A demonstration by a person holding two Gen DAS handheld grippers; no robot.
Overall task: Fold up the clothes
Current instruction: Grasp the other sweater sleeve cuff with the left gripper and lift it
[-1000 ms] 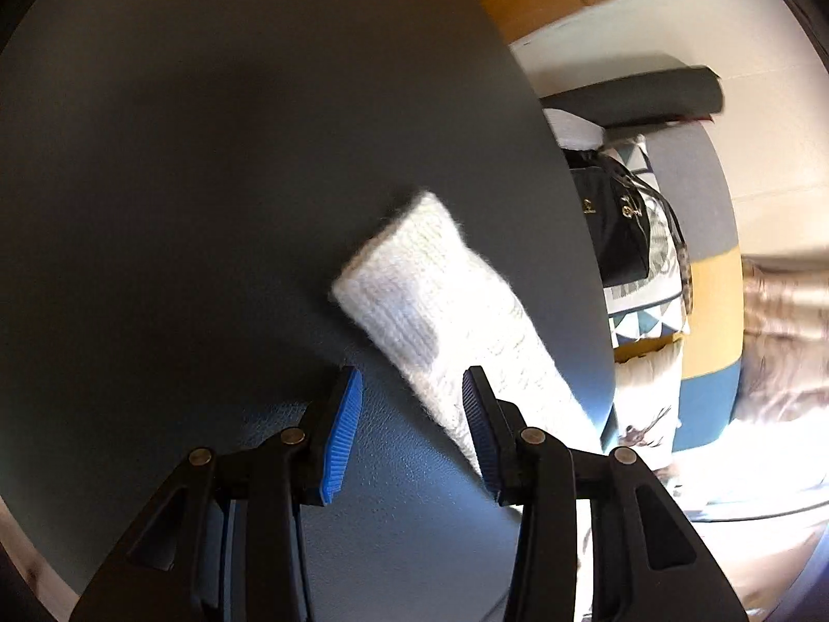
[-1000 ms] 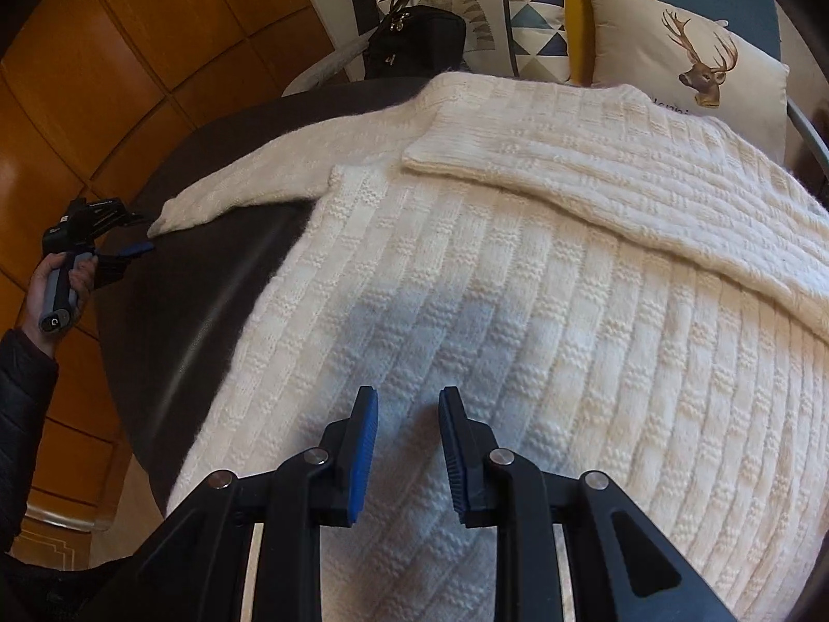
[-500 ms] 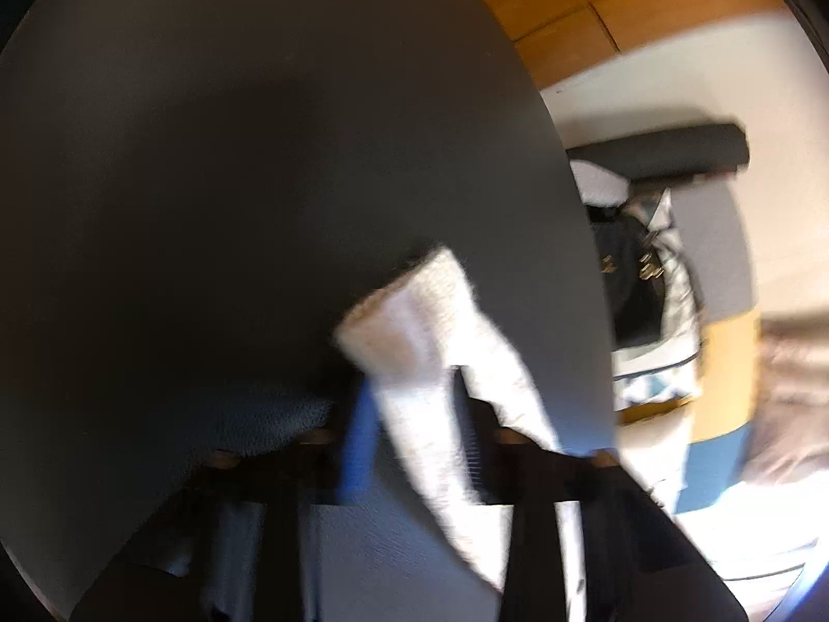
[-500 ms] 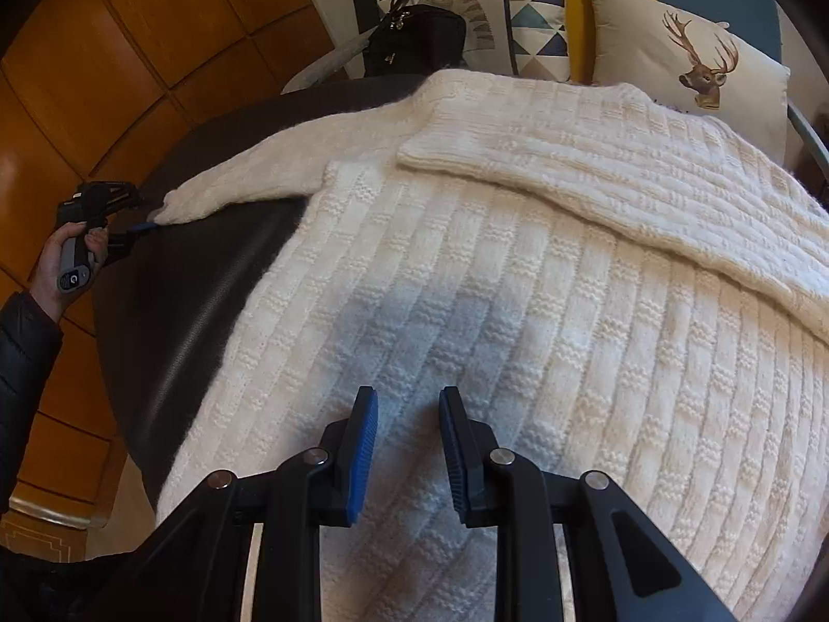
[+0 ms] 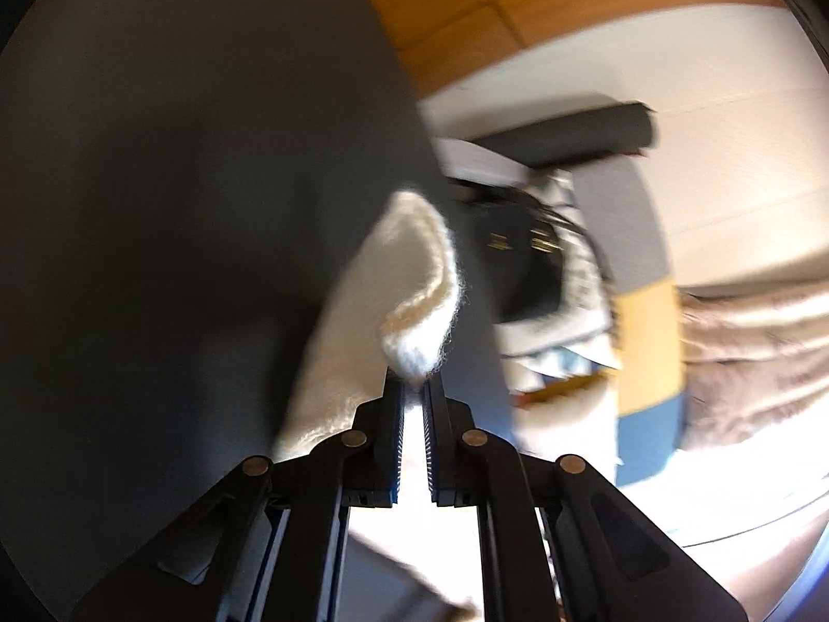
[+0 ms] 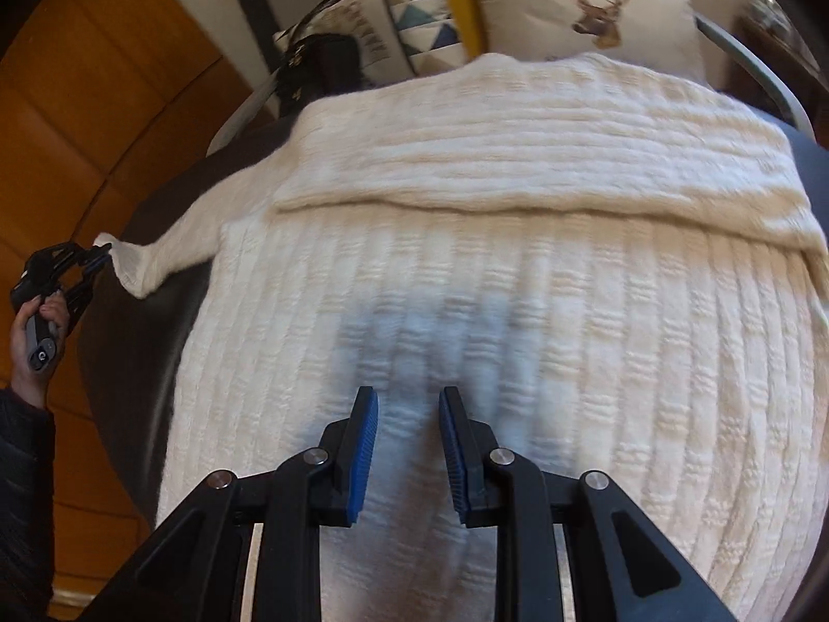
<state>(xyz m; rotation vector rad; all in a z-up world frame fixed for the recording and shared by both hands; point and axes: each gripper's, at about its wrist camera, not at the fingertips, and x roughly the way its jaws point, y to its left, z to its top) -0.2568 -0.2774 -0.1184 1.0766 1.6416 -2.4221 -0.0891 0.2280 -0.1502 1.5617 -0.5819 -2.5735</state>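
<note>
Your left gripper (image 5: 413, 389) pinched the cuff (image 5: 419, 306) of the white sweater (image 6: 492, 321) on the dark table (image 6: 129, 321). Your right gripper (image 6: 408, 404) hung over it, jaws a little apart, holding nothing.

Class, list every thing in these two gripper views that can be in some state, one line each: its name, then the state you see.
Left gripper: shut on the sleeve cuff.
Right gripper: open, empty, over the sweater body.
Sweater: spread flat on the dark table, one sleeve already folded across it.
Left sleeve: stretched out sideways, cuff lifted off the table.
Black handbag: behind the table, standing by the cushions.
</note>
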